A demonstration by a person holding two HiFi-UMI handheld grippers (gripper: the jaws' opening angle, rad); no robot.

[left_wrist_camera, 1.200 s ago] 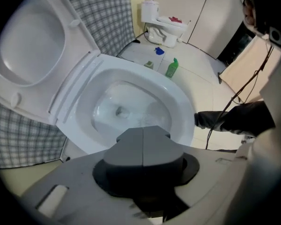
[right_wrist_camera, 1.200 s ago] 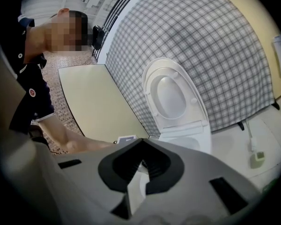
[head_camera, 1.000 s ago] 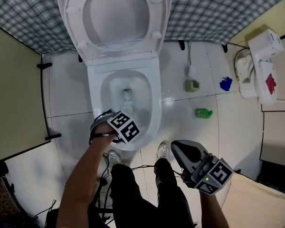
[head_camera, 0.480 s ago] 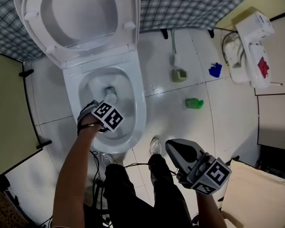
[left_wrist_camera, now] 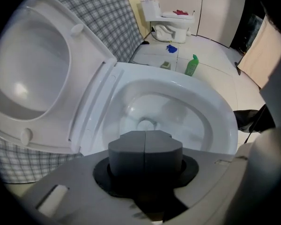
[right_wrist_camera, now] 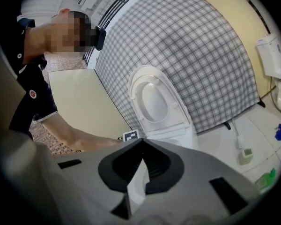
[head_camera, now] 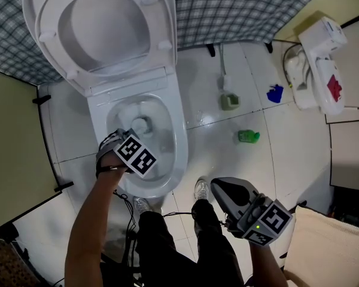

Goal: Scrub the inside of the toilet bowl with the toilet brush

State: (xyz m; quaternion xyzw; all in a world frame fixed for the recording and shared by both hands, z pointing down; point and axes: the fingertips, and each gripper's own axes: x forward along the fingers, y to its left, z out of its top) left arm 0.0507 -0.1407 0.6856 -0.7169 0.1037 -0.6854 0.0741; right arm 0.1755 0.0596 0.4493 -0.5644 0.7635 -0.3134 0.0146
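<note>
The white toilet [head_camera: 178, 137] stands with its lid [head_camera: 102, 26] up and its bowl [left_wrist_camera: 210, 108] bare, with the drain [left_wrist_camera: 145, 124] at the bottom. My left gripper [head_camera: 134, 154] hangs over the bowl's front left rim and points steeply down into it. Its dark pads [left_wrist_camera: 145, 144] meet along a seam with nothing between them. The toilet brush [head_camera: 227, 97] stands in its holder on the floor, right of the toilet, and also shows small in the left gripper view [left_wrist_camera: 165, 65]. My right gripper [head_camera: 218, 186] hovers low over the floor near my feet, its tips [right_wrist_camera: 141, 142] together.
A green bottle [head_camera: 248, 137] lies on the tiles right of the bowl, with a blue object [head_camera: 275, 93] beyond it. A white unit [head_camera: 320, 58] with hoses sits at the right wall. A cable trails by my shoes [head_camera: 202, 190]. A checked curtain [head_camera: 245, 8] hangs behind.
The head view has swung, so the toilet sits further left. My left gripper has shifted across the front of the bowl toward its left rim. The right gripper has barely moved.
</note>
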